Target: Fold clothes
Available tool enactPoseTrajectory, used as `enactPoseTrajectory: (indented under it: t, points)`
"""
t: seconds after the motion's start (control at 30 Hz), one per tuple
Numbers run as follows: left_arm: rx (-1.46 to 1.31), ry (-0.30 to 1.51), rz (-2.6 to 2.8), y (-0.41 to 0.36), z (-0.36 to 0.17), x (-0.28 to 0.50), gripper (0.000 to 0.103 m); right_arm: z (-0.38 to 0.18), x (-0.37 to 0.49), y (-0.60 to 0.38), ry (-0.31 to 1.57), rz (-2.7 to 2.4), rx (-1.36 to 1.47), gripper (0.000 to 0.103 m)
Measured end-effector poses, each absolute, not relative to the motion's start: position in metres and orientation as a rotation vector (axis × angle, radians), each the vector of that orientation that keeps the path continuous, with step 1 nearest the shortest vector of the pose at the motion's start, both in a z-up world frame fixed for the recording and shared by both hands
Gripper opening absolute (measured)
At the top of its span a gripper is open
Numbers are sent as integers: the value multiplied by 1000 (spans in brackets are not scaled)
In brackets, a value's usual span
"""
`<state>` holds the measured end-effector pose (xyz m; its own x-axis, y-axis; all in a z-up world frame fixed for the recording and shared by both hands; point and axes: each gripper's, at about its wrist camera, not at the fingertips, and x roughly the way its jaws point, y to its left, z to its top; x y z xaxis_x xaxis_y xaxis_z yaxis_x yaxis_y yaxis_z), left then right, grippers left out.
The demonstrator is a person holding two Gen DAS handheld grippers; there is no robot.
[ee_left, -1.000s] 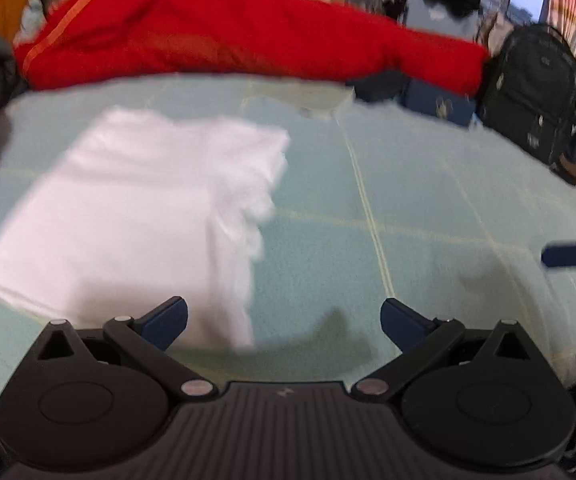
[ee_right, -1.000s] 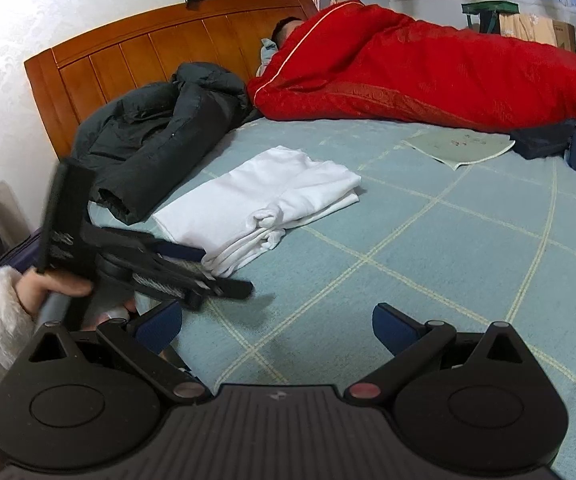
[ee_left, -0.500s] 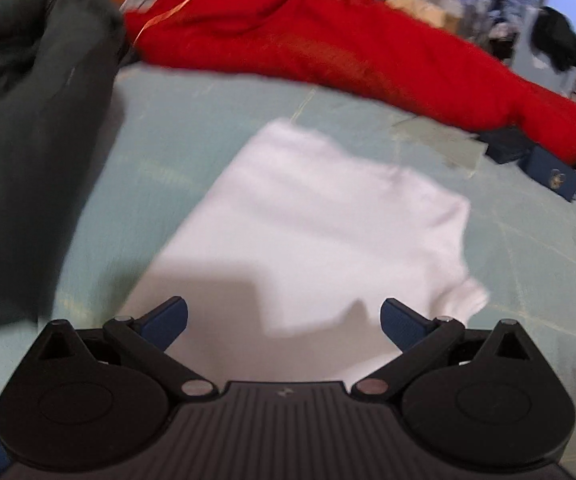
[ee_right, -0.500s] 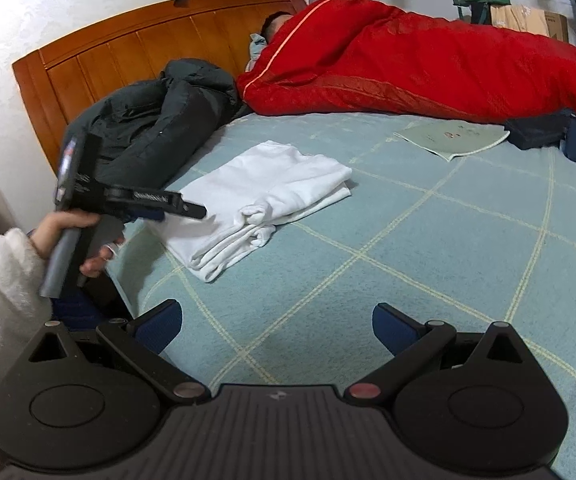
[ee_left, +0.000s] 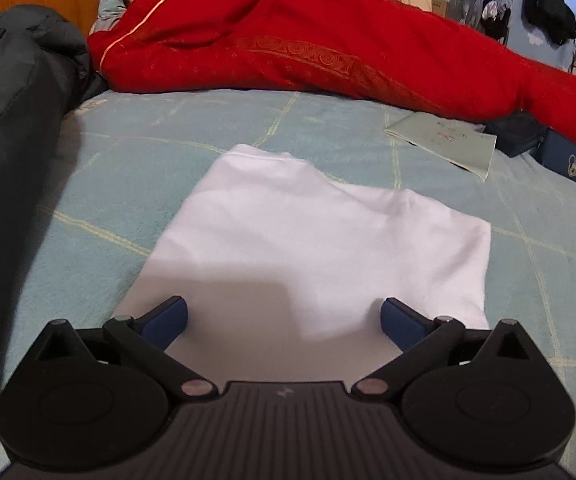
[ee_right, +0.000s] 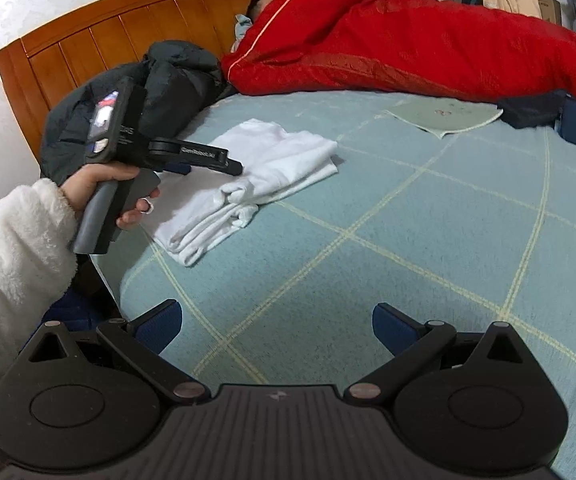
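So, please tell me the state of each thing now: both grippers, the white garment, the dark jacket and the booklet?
left gripper: open, over the garment
right gripper: open, empty
white garment: folded, flat on the bed
dark jacket: crumpled, unfolded
booklet: closed

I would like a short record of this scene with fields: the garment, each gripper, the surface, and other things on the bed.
garment: white garment, folded in layers, lying flat on the bed
left gripper: left gripper open, over the near edge of the garment, holding nothing
right gripper: right gripper open, over bare sheet, apart from the garment
surface: green checked sheet
other things: dark jacket by the headboard; red quilt over a lying person; green booklet
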<state>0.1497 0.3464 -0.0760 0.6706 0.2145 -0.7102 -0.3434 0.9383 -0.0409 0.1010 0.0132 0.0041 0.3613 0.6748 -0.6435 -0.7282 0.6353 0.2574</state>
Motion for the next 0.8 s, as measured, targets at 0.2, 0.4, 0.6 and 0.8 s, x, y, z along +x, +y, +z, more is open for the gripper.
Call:
enactPoseTrajectory:
  t: [0.2, 0.4, 0.6, 0.8]
  points:
    - [-123, 757, 375, 306, -51, 109, 102, 6, 95, 14, 791, 915, -71, 103]
    - [-163, 728, 301, 266, -36, 60, 102, 14, 81, 12, 787, 934, -88, 103]
    - [-118, 711, 384, 227, -23, 16, 102, 18, 63, 12, 791, 930, -106, 103]
    - [-72, 703, 348, 195, -11, -23, 102, 18, 51, 16, 789, 930, -116, 103]
